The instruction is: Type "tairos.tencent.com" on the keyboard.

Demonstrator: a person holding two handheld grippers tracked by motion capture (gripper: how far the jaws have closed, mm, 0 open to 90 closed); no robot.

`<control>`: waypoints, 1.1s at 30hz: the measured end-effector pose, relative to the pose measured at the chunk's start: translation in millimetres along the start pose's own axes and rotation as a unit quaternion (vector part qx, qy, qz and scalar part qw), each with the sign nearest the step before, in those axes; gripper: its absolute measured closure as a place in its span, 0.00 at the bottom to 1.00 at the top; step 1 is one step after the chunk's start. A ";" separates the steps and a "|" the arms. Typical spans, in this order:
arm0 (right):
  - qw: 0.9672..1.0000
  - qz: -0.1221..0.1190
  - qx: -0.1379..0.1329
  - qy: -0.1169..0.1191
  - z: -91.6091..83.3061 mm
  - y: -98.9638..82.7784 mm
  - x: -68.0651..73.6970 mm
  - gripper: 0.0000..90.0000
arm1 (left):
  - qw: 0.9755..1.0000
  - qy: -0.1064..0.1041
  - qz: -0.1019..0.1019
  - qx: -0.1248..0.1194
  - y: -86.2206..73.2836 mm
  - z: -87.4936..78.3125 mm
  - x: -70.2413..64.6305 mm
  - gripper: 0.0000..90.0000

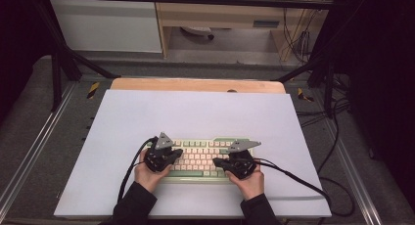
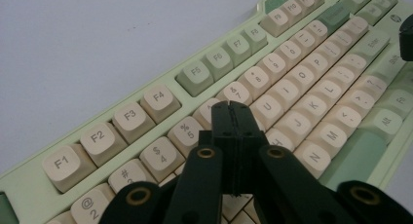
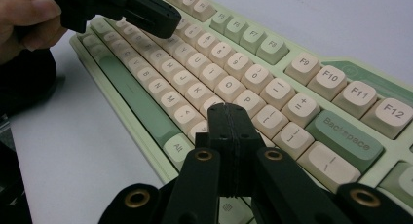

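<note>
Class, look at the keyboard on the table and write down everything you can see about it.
The keyboard lies flat on the white table top, near the person's edge, long side running left to right. Its case is pale green and looks like plastic; most keys are cream, while the space bar, Backspace and a few others are darker green. A row of F keys runs along the far edge. The left claw and the right claw, both shut, hover close over the letter keys; whether they touch any I cannot tell.

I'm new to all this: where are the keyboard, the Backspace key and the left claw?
keyboard (image 1: 198, 159), high view, middle keys.
Backspace key (image 3: 347, 139), right gripper view, key top.
left claw (image 2: 233, 107), left gripper view, shut tips.
</note>
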State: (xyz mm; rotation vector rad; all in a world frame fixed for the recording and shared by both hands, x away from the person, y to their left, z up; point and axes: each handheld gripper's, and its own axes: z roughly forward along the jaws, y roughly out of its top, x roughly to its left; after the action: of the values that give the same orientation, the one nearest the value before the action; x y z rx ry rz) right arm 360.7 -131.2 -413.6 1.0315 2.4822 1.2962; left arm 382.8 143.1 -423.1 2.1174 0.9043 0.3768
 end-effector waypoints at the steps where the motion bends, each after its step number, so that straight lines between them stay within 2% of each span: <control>1: 1.000 0.000 0.000 0.000 0.1 0.0 0.0 1.00 | 1.000 0.000 0.000 0.001 -0.4 0.8 0.0 1.00; 14: 1.000 0.002 0.001 0.001 0.5 -0.6 -0.4 1.00 | 1.000 0.003 0.004 0.005 -3.6 4.6 -0.6 1.00; 18: 1.000 0.000 0.002 0.001 0.7 -0.8 -0.4 1.00 | 1.000 -0.002 0.001 0.004 -4.6 4.6 0.1 1.00; 26: 1.000 0.002 0.000 -0.001 -1.1 -0.4 -0.1 1.00 | 1.000 -0.008 0.006 -0.001 -4.9 -3.0 -1.8 1.00; 33: 1.000 -0.001 -0.003 -0.002 -2.1 0.2 -0.6 1.00 | 1.000 -0.011 0.001 -0.011 -6.0 -15.9 0.2 1.00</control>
State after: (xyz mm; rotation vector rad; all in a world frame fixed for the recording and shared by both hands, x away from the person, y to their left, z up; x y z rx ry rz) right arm 360.3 -132.9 -412.3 1.0288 2.4746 1.2993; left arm 371.6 154.7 -417.4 2.0979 0.8802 0.3617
